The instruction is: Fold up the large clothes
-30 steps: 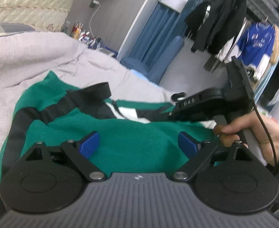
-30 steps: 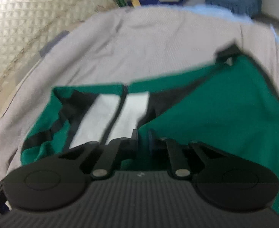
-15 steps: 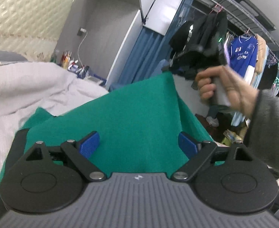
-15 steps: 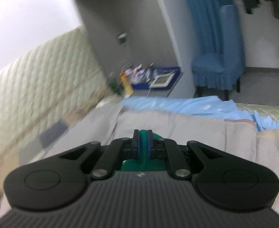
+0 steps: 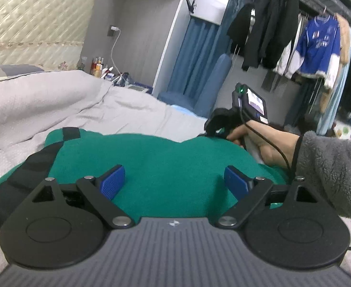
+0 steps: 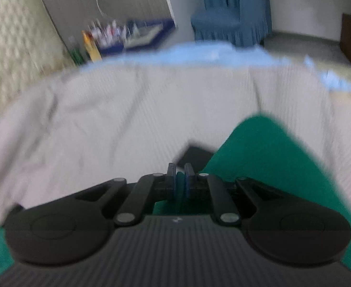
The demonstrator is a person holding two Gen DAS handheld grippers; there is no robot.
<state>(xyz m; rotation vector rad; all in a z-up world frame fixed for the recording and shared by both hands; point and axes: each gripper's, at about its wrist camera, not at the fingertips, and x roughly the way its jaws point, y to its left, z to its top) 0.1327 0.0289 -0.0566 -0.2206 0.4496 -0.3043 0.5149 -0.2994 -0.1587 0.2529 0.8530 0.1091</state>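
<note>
Green garment [image 5: 166, 162] beneath spread-apart left gripper [image 5: 174, 181]; only right-wrist view showing right gripper [image 6: 180, 179] clenched on its edge

Right wrist view: blurred throughout; the items on the bedside stand [image 6: 125, 35] are smears of colour and cannot be identified. The green garment [image 6: 266, 153] is cut off at the lower and right edges, and the dark patch [image 6: 192, 155] beside it is too soft to name. Left wrist view: the tip of the right tool [image 5: 219, 122], beyond the garment [image 5: 166, 165], is hidden by its own body. The near part of the garment lies concealed under the left tool [image 5: 175, 181].
</note>
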